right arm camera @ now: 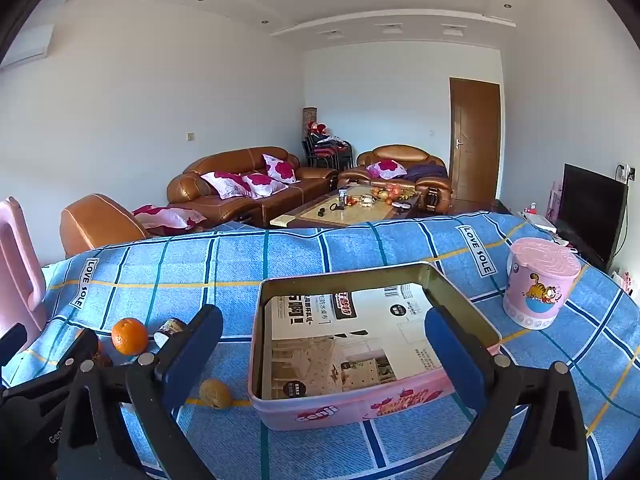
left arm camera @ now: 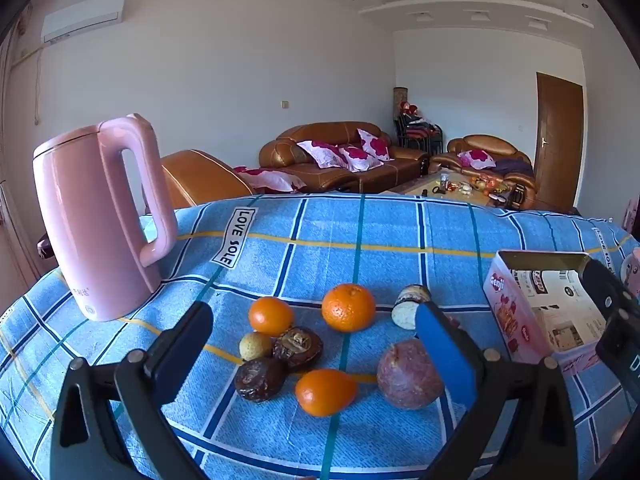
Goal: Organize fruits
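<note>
The left hand-held gripper (left arm camera: 316, 344) is held released, jaws at full spread with nothing between the pads, angled down over the fruit cluster (left arm camera: 316, 352) lying directly ahead on the checked-cloth worktop (left arm camera: 360, 236); the nearest orange (left arm camera: 325, 392) and the purple fruit (left arm camera: 408, 374) sit just inside the jaw line, the left side being judged the nearer to them. The right hand-held gripper (right arm camera: 324, 352), likewise released and empty, is aimed at the open pink tin (right arm camera: 360, 408), which stands to the right of the cluster with one stray pale fruit (right arm camera: 216, 393) just beside its wall. Farther off, the pink kettle (left arm camera: 96, 216) and the cartoon cup (right arm camera: 538, 282) stand well apart from that path; only the tin's rim has to be cleared.
</note>
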Demonstrator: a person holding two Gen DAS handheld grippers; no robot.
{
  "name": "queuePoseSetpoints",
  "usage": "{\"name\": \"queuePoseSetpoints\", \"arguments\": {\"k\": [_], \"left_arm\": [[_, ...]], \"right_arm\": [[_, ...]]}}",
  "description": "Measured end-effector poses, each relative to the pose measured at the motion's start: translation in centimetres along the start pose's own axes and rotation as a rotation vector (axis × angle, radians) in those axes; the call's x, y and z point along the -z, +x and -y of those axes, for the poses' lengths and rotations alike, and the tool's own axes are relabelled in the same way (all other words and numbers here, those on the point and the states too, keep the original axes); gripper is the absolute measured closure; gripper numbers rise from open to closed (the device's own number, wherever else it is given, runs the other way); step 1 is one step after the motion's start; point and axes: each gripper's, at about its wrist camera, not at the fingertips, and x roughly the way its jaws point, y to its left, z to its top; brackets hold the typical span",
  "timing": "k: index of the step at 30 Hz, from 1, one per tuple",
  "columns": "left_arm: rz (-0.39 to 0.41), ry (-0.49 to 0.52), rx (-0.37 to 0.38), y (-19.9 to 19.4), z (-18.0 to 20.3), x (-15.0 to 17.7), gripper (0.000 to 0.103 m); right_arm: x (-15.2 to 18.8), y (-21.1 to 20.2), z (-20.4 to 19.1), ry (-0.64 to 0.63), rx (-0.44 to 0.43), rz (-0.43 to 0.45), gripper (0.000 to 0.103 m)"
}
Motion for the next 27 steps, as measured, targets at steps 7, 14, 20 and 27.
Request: {"name": "queuePoseSetpoints", "arguments": {"k": [7,14,20,27], "left_arm": [[-0.004,-0.002,0.005,-0.50,0.37,0.22,0.000],[-0.025,-0.015,0.005,0.09,-0.11,0.47,0.000],[-0.027,-0.007,0.010,0.08,-0.08,0.35,0.000],[-0.029,-0.008,0.010,0.13,-0.05,0.32,0.000]], "right_arm": [[-0.02,0.08,-0.15,-0.002,0.006,-0.005,0.001],[0.06,0.23,-0.07,0.001,-0.001,-0.007,0.001],[0.03,0.20,-0.11,-0.001,0.000,-0.010,0.001],[0.11,0.48,-0.17,-0.001,-0.001,-0.013,0.001]]}}
